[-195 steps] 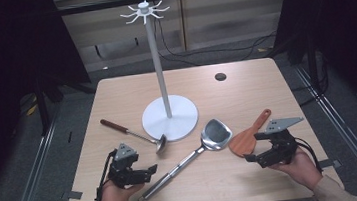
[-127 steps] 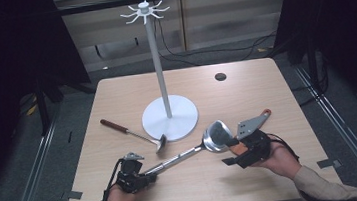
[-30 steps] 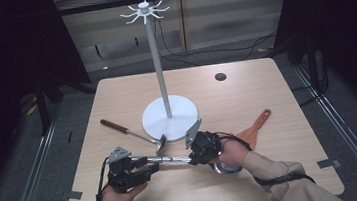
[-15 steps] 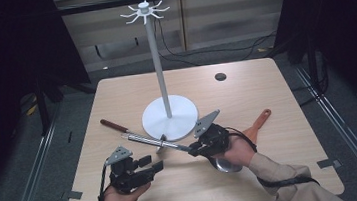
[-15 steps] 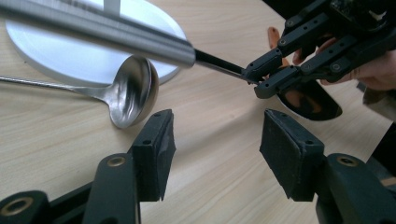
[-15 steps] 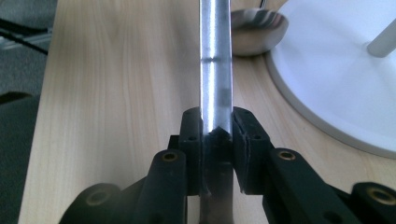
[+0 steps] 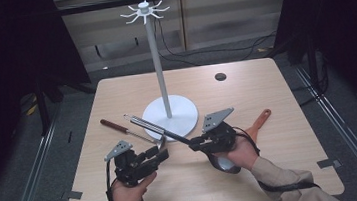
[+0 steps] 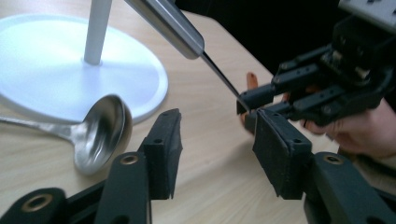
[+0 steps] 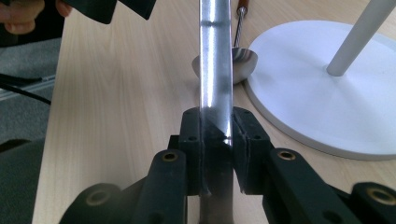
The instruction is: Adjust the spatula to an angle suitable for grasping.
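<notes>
In right tongs (image 9: 215, 140): shiny steel utensil handle (image 9: 215, 60)

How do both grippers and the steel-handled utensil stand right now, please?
Right gripper clamps steel-handled utensil, lifted. Left gripper open, jaws just closing, nothing between. Ladle, stand close by.

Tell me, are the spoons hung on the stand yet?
Not yet: the stand's hooks are bare. In hand: the right gripper clamps the long metal utensil. The left gripper, jaws just closing a little, holds nothing. Left, likely: hang it, then the small ladle and wooden spatula lying on the table.
</notes>
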Action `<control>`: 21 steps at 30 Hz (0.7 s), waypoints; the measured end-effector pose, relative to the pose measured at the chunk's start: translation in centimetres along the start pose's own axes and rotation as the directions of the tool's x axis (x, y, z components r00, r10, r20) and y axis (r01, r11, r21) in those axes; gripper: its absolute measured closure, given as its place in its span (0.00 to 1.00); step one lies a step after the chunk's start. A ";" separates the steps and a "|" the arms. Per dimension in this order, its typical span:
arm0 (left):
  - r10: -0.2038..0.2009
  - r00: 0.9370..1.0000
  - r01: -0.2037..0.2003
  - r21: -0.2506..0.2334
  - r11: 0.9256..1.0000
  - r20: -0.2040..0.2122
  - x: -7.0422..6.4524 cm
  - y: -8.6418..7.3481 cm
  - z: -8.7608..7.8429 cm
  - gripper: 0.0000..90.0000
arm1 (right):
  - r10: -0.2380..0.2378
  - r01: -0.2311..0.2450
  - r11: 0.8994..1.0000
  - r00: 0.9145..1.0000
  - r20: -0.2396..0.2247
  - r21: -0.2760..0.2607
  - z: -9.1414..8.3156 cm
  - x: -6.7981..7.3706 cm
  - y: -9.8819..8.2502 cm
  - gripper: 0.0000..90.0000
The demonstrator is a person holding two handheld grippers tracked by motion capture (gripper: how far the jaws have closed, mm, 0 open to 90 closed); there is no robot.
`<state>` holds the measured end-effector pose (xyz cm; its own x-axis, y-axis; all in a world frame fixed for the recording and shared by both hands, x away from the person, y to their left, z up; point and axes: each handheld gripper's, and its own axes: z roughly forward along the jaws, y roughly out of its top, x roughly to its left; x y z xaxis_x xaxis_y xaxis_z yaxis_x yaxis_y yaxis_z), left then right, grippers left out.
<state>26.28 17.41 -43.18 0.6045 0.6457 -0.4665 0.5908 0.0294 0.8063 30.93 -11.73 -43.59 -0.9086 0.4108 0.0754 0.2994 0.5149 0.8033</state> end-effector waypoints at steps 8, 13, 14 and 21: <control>-0.043 0.998 0.045 -0.058 0.997 0.037 -0.4 0.5 1.5 0.71 | 0.029 -0.027 0.998 0.999 0.024 -0.050 -0.4 0.2 -0.3 0.84; -0.057 0.997 0.060 -0.076 0.995 0.044 -0.6 0.6 2.4 0.73 | 0.039 -0.037 0.997 0.999 0.035 -0.075 -0.7 0.2 -0.3 0.84; -0.058 0.997 0.062 -0.080 0.995 0.043 -0.6 0.6 2.5 0.73 | 0.037 -0.034 0.996 0.998 0.043 -0.082 -0.8 0.3 -0.3 0.84; -0.124 0.991 0.130 -0.123 0.984 0.050 -0.6 0.9 3.3 0.77 | 0.044 -0.036 0.993 0.997 0.066 -0.114 -1.1 0.3 -0.4 0.84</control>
<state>28.21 14.53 -43.38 0.5524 0.5980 -0.5807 0.5938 0.2066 0.7776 30.18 -12.61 -43.22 -0.8733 0.4818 0.0716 0.2970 0.4102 0.8623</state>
